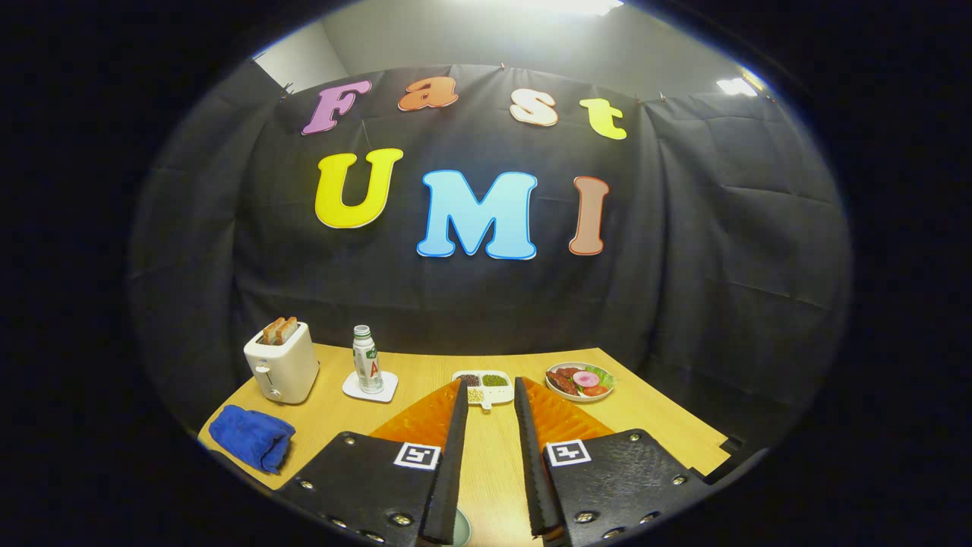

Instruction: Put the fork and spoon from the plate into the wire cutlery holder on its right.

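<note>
My gripper (490,384) is held above the wooden table (425,380) and looks level across it toward the booth's back wall. Its two fingers stand apart, so it is open, and only bare tabletop shows in the gap. Down close between the fingers' bases, a sliver of a pale round rim (462,529) peeks out under the left finger; I cannot tell what it belongs to.
Just ahead of the fingertips lies a small white divided dish (486,387) of beans. A plate of food (581,380) sits to its right. On the left are a bottle on a white coaster (367,368), a toaster with toast (281,370) and a blue cloth (252,437).
</note>
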`<state>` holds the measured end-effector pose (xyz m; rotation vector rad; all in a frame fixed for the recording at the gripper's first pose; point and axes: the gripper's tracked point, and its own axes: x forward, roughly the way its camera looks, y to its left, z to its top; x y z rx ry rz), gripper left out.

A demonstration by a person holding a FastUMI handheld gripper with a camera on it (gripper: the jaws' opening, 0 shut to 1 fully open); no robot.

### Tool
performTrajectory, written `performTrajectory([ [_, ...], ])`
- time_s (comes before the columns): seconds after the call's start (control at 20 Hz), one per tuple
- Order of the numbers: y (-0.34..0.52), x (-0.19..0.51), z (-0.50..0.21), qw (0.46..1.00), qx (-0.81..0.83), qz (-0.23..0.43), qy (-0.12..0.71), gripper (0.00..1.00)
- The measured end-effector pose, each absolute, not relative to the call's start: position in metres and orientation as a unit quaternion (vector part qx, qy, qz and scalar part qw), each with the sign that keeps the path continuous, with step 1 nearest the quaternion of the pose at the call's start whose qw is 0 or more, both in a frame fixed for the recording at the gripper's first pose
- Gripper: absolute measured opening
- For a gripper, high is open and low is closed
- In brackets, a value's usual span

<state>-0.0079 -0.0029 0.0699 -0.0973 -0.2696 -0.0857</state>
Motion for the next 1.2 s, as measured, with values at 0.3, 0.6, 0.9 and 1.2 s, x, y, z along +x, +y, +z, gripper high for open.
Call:
performTrajectory([
  [0.3, 0.008, 0.018, 0.036, 0.996, -0.051, -0.022, -0.065, 0.37],
  [0.6, 0.026, 0.045, -0.037, 0.996, -0.05, 0.015, 0.072, 0.37],
  [0.9, 0.044, 0.052, -0.121, 0.973, -0.016, 0.054, 0.224, 0.37],
  [1.2, 0.059, 0.043, -0.185, 0.937, 0.013, 0.074, 0.342, 0.37],
])
